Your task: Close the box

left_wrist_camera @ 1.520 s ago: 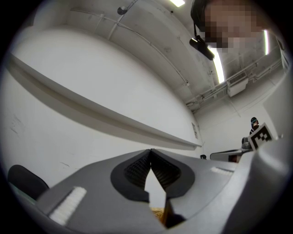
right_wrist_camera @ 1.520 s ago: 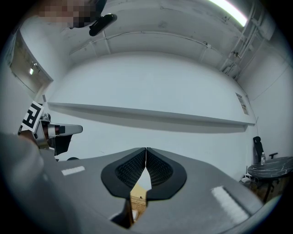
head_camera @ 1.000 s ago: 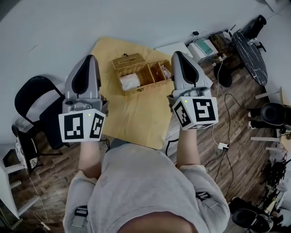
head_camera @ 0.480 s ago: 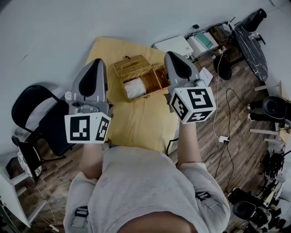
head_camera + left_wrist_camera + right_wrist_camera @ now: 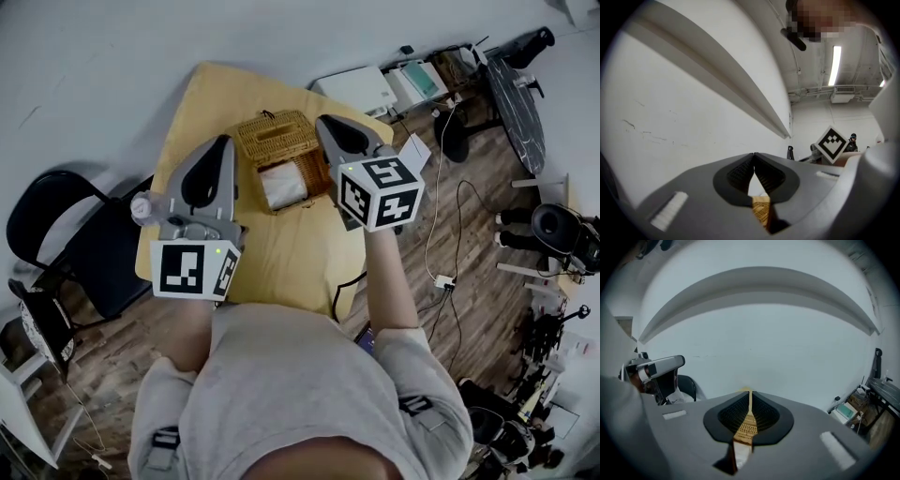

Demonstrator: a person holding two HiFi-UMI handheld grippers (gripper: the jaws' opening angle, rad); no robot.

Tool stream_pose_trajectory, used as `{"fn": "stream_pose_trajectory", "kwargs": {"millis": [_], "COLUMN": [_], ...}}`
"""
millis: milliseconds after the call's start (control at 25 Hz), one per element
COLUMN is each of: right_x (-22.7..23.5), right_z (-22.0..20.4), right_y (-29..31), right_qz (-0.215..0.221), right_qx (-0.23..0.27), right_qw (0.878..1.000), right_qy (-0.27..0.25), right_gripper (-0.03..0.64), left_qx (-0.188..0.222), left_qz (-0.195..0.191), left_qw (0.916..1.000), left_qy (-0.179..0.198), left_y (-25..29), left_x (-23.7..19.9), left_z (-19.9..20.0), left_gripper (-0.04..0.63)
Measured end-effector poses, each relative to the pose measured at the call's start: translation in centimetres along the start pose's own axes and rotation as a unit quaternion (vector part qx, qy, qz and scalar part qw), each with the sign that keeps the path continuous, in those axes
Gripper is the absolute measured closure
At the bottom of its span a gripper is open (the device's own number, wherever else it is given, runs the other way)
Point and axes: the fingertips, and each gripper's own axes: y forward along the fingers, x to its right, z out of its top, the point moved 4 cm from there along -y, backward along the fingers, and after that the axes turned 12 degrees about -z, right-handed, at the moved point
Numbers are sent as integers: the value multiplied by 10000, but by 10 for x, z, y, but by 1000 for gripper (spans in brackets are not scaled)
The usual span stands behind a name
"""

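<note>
An open wicker box [image 5: 277, 161] sits on the yellow table [image 5: 281, 253], its lid [image 5: 270, 131] tipped back and a white cloth [image 5: 284, 186] inside. My left gripper [image 5: 223, 140] hangs just left of the box, jaws shut and empty. My right gripper [image 5: 322, 120] is over the box's right side and hides that part, its jaws also shut on nothing. In the left gripper view, wicker [image 5: 761, 209] shows below the shut left gripper [image 5: 754, 154]. In the right gripper view, wicker [image 5: 747, 426] and cloth [image 5: 740, 453] show below the shut right gripper [image 5: 750, 392].
A black chair [image 5: 56, 244] stands left of the table. White and green appliances [image 5: 361, 89] lie on the wooden floor beyond the table's right corner, with cables [image 5: 441, 234] and a dark board [image 5: 514, 84] farther right. A white wall lies behind the table.
Both grippers have sunk and moved forward toward the box. The right one now covers the box's right side, and the left one has come close beside its left end.
</note>
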Motion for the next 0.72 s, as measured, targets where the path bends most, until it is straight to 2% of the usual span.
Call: {"fn": "stream_pose_trajectory", "kwargs": {"millis": [440, 720], "right_x": [-24, -24], "right_z": [-27, -37], "right_y": [91, 146], "right_qz": [525, 702], "right_qx": [-1186, -1832], "right_qw": [9915, 9805], "right_qy": [-45, 67], "right_gripper": [606, 586], "left_qx": [-269, -422], "left_qz": [-45, -38], "left_qw": [9995, 9976], "left_qy": [-176, -550], "left_y": [-7, -5], "left_x": [-24, -38], "left_z": [-33, -43], "left_gripper": [537, 537]}}
